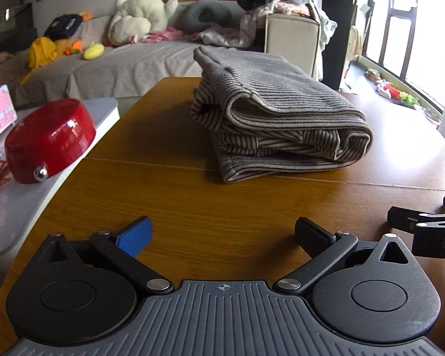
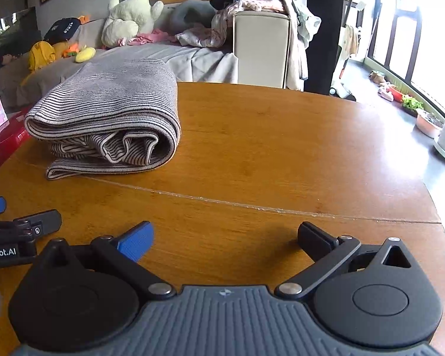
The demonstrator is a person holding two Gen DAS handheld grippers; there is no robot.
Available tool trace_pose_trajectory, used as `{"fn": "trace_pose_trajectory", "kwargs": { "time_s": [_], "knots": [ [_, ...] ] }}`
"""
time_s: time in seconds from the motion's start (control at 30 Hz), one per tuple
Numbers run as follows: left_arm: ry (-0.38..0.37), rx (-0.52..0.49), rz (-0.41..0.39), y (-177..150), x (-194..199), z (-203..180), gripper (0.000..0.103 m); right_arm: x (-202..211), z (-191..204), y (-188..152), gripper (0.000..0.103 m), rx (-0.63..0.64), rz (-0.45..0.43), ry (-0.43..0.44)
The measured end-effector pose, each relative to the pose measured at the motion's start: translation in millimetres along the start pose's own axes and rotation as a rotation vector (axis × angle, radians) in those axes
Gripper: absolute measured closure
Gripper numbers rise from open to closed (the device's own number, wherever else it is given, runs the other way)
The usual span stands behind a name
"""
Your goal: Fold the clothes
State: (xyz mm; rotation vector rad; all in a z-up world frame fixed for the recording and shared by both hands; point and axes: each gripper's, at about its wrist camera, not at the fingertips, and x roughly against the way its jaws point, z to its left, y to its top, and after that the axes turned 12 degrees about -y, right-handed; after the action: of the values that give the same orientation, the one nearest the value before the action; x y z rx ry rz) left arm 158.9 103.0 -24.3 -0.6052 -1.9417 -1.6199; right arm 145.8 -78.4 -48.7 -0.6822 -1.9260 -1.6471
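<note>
Folded striped cloth (image 1: 270,112) lies on table (image 1: 169,201), well ahead of L gripper (image 1: 222,237) & R gripper (image 2: 225,238), both w/ fingers spread wide, holding nothing.

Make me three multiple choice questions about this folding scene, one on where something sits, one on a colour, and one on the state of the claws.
1. Where does the striped garment lie?
A. On the wooden table
B. On the sofa
C. On the floor

2. What colour is the round container at the table's left edge?
A. Green
B. Red
C. White

3. What state are the left claw and right claw in?
A. Both shut on the garment
B. One holds a sleeve
C. Both open and empty

Answers:
1. A, it rests folded on the wood, beyond both claws.
2. B, its glossy shell is red in the left wrist view.
3. C, each pair of fingers stands wide apart over bare wood.
</note>
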Motion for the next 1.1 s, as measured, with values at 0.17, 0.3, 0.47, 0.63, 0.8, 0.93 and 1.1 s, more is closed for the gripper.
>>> {"fn": "trace_pose_trajectory", "kwargs": {
  "time_s": [0.17,0.3,0.47,0.63,0.8,0.93,1.1],
  "knots": [
    [0.002,0.001,-0.005,-0.1,0.1,0.1,0.000,3.0,-2.0,-1.7,0.000,0.030,-0.013,0.046],
    [0.005,0.002,-0.006,0.3,-0.9,-1.2,0.000,4.1,-0.9,-1.4,0.000,0.034,-0.012,0.039],
    [0.005,0.003,-0.006,1.5,-2.0,0.5,0.000,4.9,-2.5,-1.9,0.000,0.025,-0.012,0.034],
    [0.004,0.002,-0.006,1.8,-2.4,1.0,0.000,5.2,-4.3,-2.0,0.000,0.012,-0.010,0.023],
    [0.004,0.002,-0.006,2.0,-2.8,1.5,0.000,5.5,-4.6,-2.5,0.000,0.012,-0.010,0.023],
    [0.004,0.002,-0.006,2.2,-3.0,1.7,0.000,5.7,-4.2,-2.7,0.000,0.012,-0.009,0.023],
    [0.005,0.002,-0.006,2.1,-3.0,1.3,0.000,4.8,-4.7,-2.3,0.000,0.013,-0.008,0.024]
  ]
}}
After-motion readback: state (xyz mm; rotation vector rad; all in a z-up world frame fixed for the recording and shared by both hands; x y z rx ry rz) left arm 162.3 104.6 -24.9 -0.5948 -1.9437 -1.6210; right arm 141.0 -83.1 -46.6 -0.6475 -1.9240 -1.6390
